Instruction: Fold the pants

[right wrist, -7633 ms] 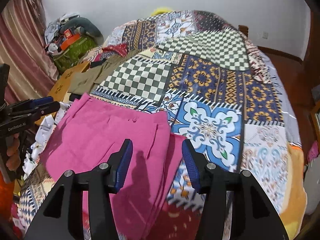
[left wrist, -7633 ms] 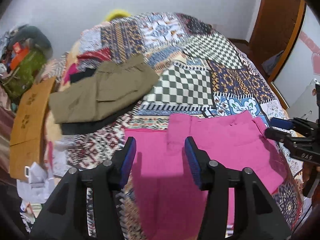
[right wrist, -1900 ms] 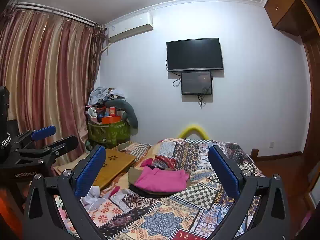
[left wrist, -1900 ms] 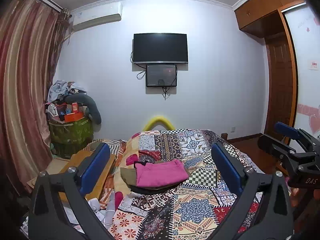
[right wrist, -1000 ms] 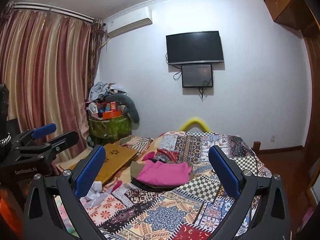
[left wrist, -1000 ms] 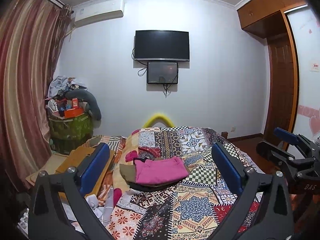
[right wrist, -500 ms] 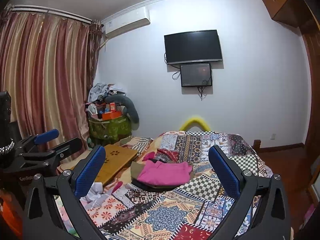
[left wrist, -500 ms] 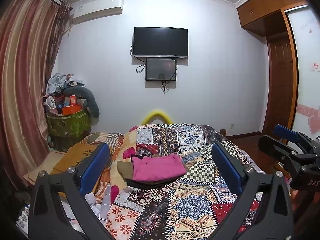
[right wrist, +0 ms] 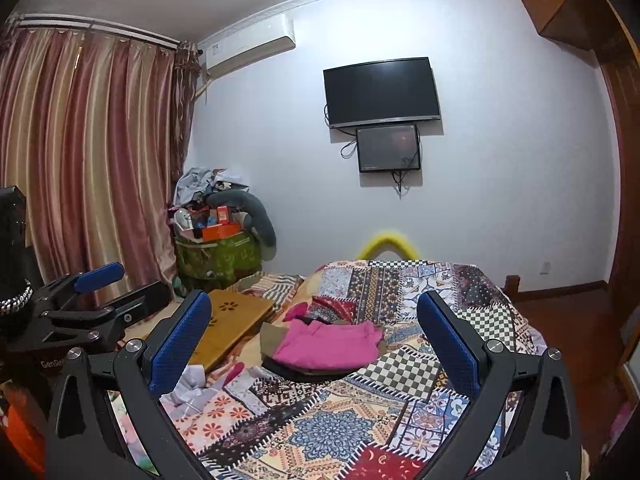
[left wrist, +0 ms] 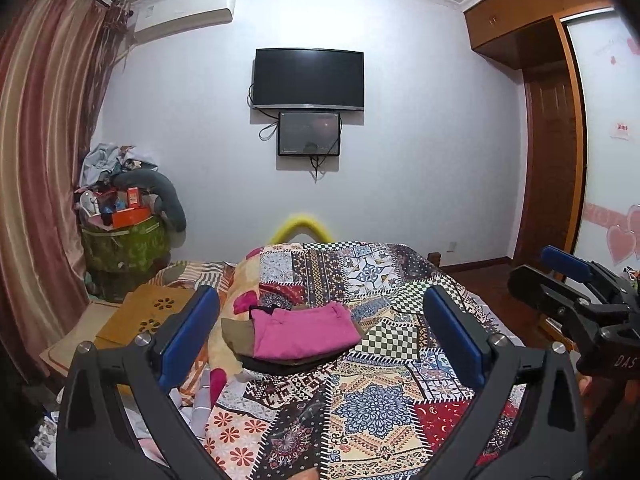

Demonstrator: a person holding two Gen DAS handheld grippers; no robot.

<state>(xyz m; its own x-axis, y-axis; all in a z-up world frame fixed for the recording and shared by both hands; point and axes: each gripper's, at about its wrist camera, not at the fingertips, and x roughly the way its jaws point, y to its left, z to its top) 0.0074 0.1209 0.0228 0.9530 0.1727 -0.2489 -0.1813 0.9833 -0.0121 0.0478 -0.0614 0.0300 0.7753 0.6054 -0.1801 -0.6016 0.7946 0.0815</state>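
Note:
The pink pants (left wrist: 304, 332) lie folded on top of a stack of olive and black folded clothes on the far left part of the bed; they also show in the right wrist view (right wrist: 330, 345). My left gripper (left wrist: 320, 336) is wide open and empty, held back from the bed, well short of the stack. My right gripper (right wrist: 314, 340) is also wide open and empty, at a similar distance. Each gripper shows in the other's view, the right one (left wrist: 576, 284) and the left one (right wrist: 96, 292), both looking open.
A patchwork quilt (left wrist: 372, 400) covers the bed. A wooden lap table (left wrist: 148, 316) lies left of it, with loose clutter on the floor. A green bin of items (right wrist: 216, 252) stands by the curtain (right wrist: 80, 168). A TV (left wrist: 309, 79) hangs on the far wall; wardrobe at right.
Seven seconds ago both grippers hovered close over the pink pants lying at the near edge of the bed. Now the pants sit on the stack and both grippers are pulled back, opened wider.

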